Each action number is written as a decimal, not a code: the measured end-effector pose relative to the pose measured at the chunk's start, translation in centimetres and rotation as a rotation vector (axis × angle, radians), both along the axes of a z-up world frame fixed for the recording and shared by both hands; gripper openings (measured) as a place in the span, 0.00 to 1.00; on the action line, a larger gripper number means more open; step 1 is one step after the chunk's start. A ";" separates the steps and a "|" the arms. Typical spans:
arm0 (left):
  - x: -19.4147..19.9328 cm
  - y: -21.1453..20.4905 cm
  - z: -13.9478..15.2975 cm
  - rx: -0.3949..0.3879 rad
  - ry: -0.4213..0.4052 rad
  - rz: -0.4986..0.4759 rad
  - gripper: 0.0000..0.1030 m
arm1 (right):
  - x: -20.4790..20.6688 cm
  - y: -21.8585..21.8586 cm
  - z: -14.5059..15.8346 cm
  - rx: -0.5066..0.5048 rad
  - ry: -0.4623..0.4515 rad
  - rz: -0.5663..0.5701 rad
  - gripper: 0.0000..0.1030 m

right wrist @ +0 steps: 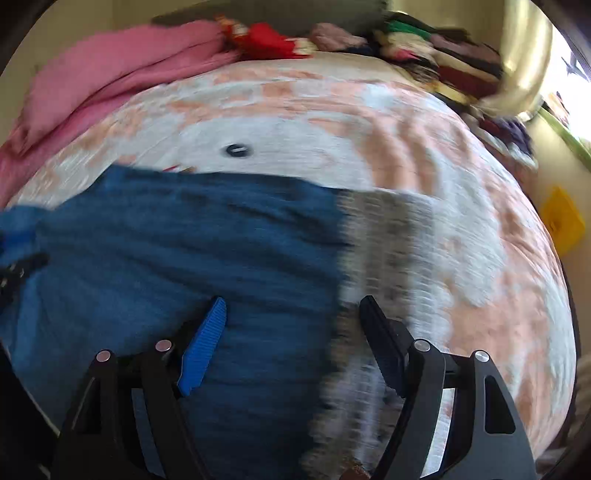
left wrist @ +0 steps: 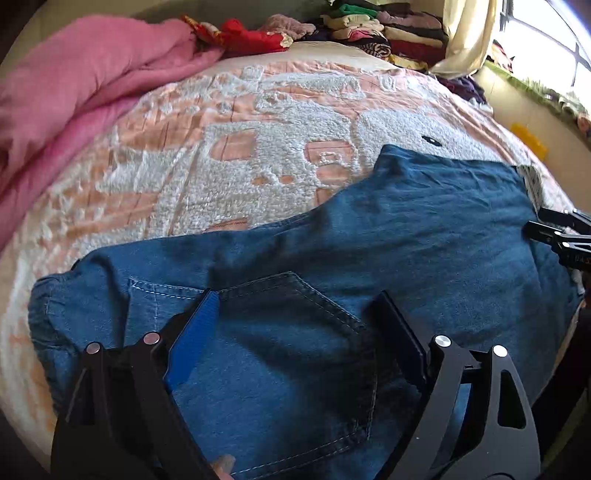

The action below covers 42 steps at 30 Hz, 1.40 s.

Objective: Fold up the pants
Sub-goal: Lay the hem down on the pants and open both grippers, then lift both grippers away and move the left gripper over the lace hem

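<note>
Peach and white textured bedspread (left wrist: pixel 258 147) covers a bed that fills both views. Along its edge, from about 9 to 11 o'clock, lies a bunched pink blanket (left wrist: pixel 74 85). At 12 to 1 o'clock sits a stack of folded clothes (left wrist: pixel 388 33), with a cream curtain (left wrist: pixel 469 33) and a bright window at 2 o'clock.

Blue denim pants (left wrist: pixel 369 240) lie flat on the near part of the bed. In the left wrist view their long axis runs across the frame from 8 o'clock toward 3 o'clock, with a stitched back pocket (left wrist: pixel 295 350) nearest the camera, so the waist end is at the left and the rest stretches right.

The left gripper (left wrist: pixel 295 295) hovers over the pocket with its fingers spread wide apart, holding nothing. Whether its tips touch the denim cannot be told. The right gripper (right wrist: pixel 291 301) is likewise spread apart and empty, poised above the right edge of the denim.

Open bedspread lies beyond the pants toward 12 o'clock and, in the right wrist view, toward 3 o'clock.

The left view alone shows the pocket and waist end, plus the right gripper's black tips entering at 3 o'clock. The right view is motion blurred; it alone shows a grey patterned cloth (right wrist: pixel 380 229) just beside the denim's right edge, and a yellow object (right wrist: pixel 561 221) off the bed at 3 o'clock.
</note>
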<state>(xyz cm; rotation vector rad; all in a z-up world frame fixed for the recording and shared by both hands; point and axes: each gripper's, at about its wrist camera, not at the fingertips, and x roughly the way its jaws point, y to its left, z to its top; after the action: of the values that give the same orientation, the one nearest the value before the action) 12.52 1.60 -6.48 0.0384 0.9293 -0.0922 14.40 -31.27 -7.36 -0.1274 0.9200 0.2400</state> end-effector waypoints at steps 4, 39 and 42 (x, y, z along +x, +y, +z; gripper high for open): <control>-0.3 0.0 0.2 -0.013 0.000 -0.014 0.78 | 0.0 -0.8 -0.1 0.047 0.008 -0.025 0.72; -7.9 -3.3 1.0 0.035 0.034 -0.111 0.90 | -11.4 -3.0 2.2 0.158 0.025 -0.065 0.81; -8.2 -3.3 2.0 0.030 0.008 -0.109 0.90 | -12.3 -3.3 3.3 0.176 0.003 -0.066 0.81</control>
<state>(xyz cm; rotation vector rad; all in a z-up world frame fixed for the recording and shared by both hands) 4.32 -1.75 -4.45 0.1162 0.9364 -0.1796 2.06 -34.54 -4.10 0.0657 0.8999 0.2588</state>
